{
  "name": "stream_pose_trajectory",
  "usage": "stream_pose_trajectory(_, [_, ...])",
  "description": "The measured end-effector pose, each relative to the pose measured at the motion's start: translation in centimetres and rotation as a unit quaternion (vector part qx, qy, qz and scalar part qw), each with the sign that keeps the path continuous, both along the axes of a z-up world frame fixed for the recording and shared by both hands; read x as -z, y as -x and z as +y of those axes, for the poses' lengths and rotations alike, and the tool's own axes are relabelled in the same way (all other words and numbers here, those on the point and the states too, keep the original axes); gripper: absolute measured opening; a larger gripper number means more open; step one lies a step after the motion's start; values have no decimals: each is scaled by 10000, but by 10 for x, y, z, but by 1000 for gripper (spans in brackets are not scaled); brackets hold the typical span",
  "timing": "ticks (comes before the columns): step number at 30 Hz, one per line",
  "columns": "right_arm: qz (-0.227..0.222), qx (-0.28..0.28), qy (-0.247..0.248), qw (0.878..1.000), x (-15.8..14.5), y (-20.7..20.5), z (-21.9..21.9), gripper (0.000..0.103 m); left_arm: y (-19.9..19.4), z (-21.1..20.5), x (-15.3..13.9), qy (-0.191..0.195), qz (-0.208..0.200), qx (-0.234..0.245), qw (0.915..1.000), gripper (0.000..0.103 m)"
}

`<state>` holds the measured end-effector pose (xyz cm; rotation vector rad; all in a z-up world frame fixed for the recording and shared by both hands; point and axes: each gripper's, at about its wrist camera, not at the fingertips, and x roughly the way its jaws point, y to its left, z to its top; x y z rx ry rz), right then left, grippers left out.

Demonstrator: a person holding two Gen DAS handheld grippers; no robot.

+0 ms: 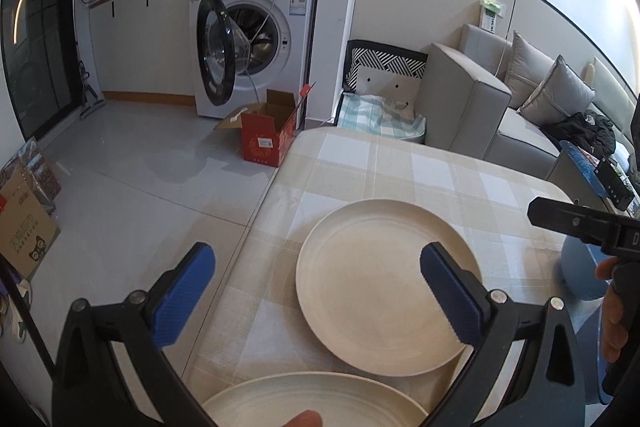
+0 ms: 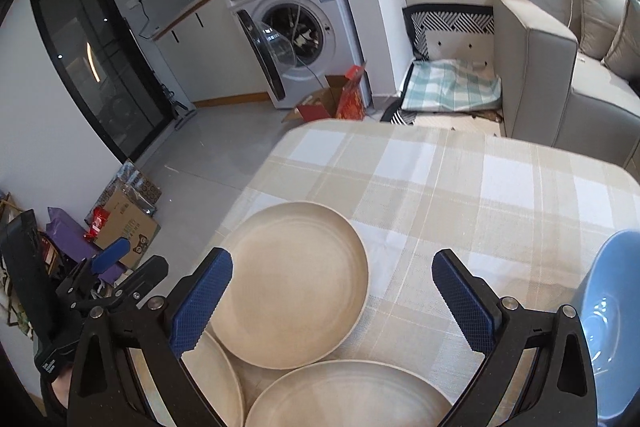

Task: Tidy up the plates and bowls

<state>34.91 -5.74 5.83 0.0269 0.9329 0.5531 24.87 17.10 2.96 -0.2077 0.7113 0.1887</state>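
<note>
Over the checked worktop (image 2: pixel 460 179) both tools hang wide and empty — the left tool (image 1: pixel 316 291) should pinch the far plate (image 1: pixel 384 287) by its rim, the right tool (image 2: pixel 332 295) idle.

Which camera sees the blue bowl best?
The right wrist view: the blue bowl sits at its right edge, with rim and shiny inside visible. The left wrist view catches only a bit of it behind the other claw.
</note>
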Motion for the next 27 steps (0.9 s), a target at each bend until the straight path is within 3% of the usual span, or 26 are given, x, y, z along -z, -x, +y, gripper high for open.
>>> stream_pose_trajectory(6, [459,153,181,9987,49,-24,7,94,-19,5,29,34,333,-71,9994,100])
stream_pose_trajectory(11, [695,148,415,9966,79,-35,14,89,-31,7,51,89,642,-38,9979,90])
stream_pose_trajectory(20, [918,178,691,9932,102,-38,28,76,-46,0,77,224,1043,124,9942,62])
stream_pose_trajectory(27, [995,21,918,9908,113,-35,41,55,-42,2,84,434,1081,221,9929,40])
